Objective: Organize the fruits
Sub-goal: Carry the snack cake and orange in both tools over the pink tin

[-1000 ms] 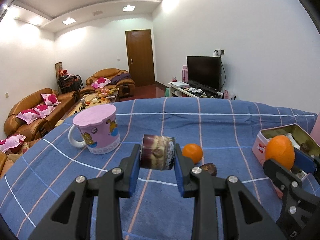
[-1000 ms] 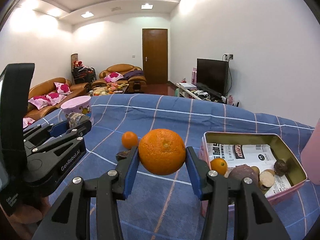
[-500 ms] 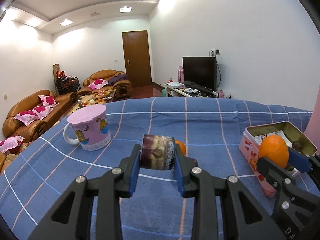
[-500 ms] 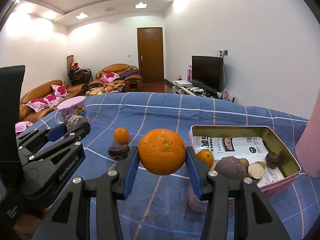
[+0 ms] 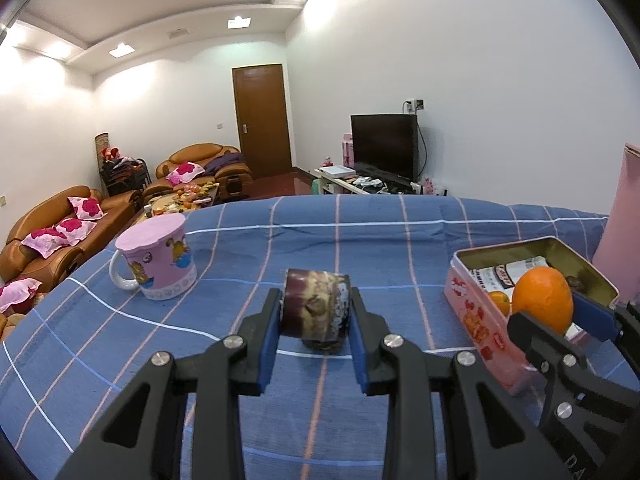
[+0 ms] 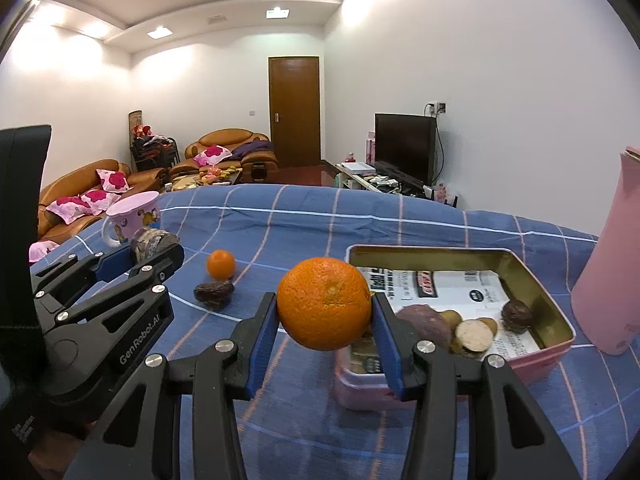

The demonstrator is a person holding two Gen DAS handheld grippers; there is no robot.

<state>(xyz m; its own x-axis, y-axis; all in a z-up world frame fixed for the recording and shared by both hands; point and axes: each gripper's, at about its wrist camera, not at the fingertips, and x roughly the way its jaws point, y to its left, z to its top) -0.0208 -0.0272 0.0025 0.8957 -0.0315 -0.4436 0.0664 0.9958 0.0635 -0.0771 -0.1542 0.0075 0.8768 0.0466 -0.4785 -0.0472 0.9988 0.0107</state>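
Observation:
My left gripper (image 5: pixel 316 308) is shut on a purple-skinned chunk (image 5: pixel 316 310), held above the blue checked cloth. My right gripper (image 6: pixel 325 314) is shut on a large orange (image 6: pixel 324 304), held over the near left corner of the pink tin (image 6: pixel 536 292). In the left wrist view the same orange (image 5: pixel 540 304) hangs over the tin (image 5: pixel 476 312) at the right. The tin holds a purple sweet potato (image 6: pixel 420 316), cut pieces, a dark fruit and a small orange (image 5: pixel 499 301). On the cloth lie another small orange (image 6: pixel 221 264) and a dark wrinkled fruit (image 6: pixel 213 293).
A pink lidded mug (image 5: pixel 158 258) stands on the cloth at the left. A tall pink bottle (image 6: pixel 612 260) stands right of the tin. Beyond the table are brown sofas, a door and a television.
Both grippers have moved right across the table with their loads. The orange now hangs over the tin's corner. The loose small orange and dark fruit have slid behind the chunk in the left view.

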